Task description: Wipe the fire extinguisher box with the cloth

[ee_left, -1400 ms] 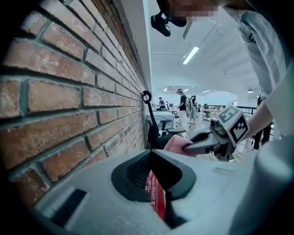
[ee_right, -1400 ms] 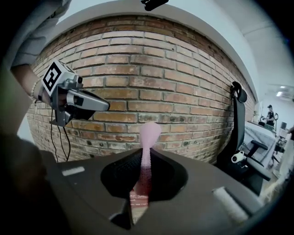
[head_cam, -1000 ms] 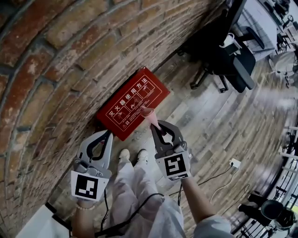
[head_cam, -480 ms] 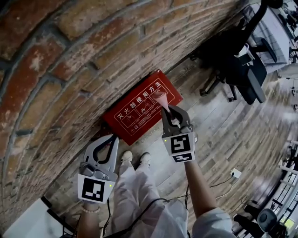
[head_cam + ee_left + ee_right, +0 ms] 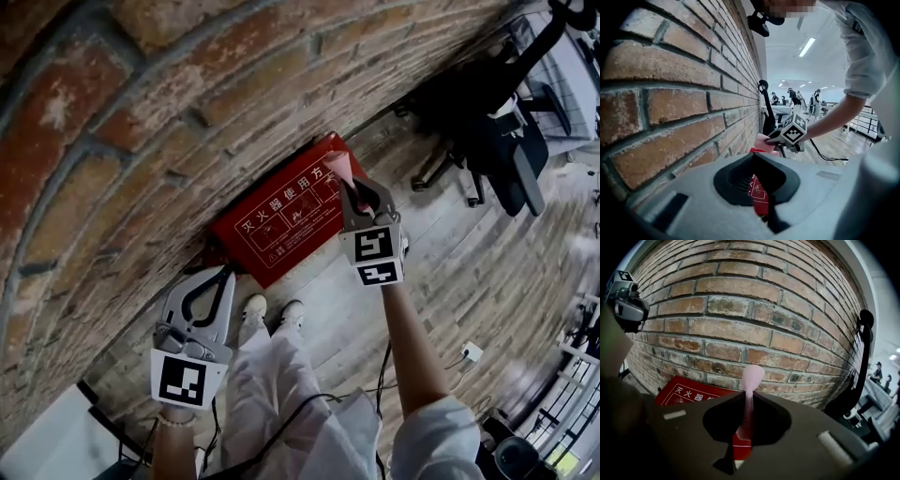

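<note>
The red fire extinguisher box [image 5: 281, 220], printed with white characters, stands on the floor against the brick wall. My right gripper [image 5: 349, 186] is shut on a pink cloth [image 5: 336, 167], whose tip lies at the box's upper right corner. In the right gripper view the cloth [image 5: 752, 376] sticks up between the jaws of that gripper [image 5: 747, 397], with the box [image 5: 691, 392] below and left. My left gripper [image 5: 223, 274] hangs shut and empty near the box's lower left corner. Through its jaws a strip of the box [image 5: 758, 194] shows.
The brick wall [image 5: 141, 112] fills the left side. A black office chair [image 5: 487, 131] stands to the right of the box. A cable and a white socket [image 5: 472, 352] lie on the wooden floor [image 5: 469, 262]. The person's shoes [image 5: 272, 309] stand just below the box.
My right gripper has carried the cloth up along the box, from its lower edge to its upper right corner. The left gripper has barely moved.
</note>
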